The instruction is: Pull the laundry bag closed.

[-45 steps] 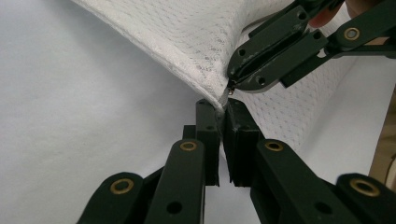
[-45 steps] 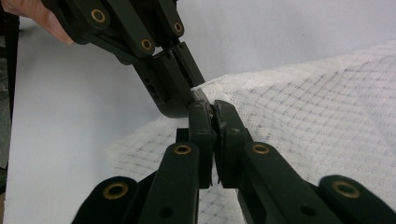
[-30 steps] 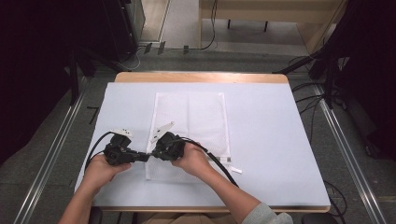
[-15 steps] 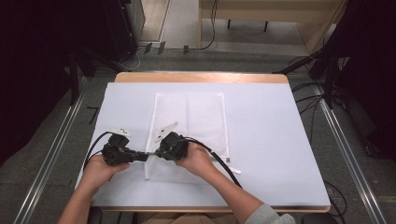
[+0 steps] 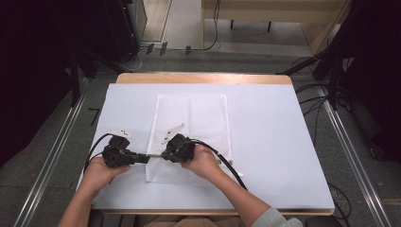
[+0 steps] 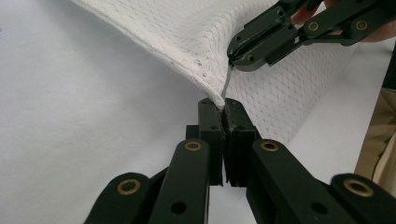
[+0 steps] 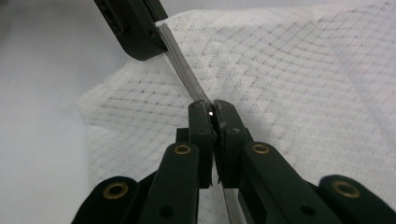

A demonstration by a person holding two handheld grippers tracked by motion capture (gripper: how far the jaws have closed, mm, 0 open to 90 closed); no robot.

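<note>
The mesh laundry bag (image 5: 189, 137) lies flat in the middle of the white-covered bench (image 5: 274, 142), its near left corner lifted between the two hands. From the high view, the left tongs (image 5: 142, 158) and the right tongs (image 5: 163, 156) meet tip to tip at that corner, almost touching, with a short grey strip stretched between them. A small white tag (image 5: 172, 132) sits on the mesh just behind the right hand (image 5: 203, 161), and the left hand (image 5: 97, 170) rests near the bench's front left edge.

Over to the left gripper view: the left tongs (image 6: 223, 109) are clenched on the very corner of the bag (image 6: 187, 37), the white mesh rising out of the pinch like a little tent. Just above, the right tongs (image 6: 232, 58) are clamped on the thin zip tape (image 6: 226, 84) that runs down into that corner.

Now the right gripper view: the right tongs (image 7: 211, 112) are closed tight on the grey zip tape (image 7: 180, 63), right where a small metal glint suggests the slider, though I cannot tell for certain. The tape runs taut up to the left tongs (image 7: 156, 39), which hold its far end, with the mesh (image 7: 303, 84) rumpled behind.

My read is that both holds are set and the zip work is at its very start: corner anchored, slider end pinched. The whole run along the bag's edge looks left to do, with the bag otherwise lying flat.
</note>
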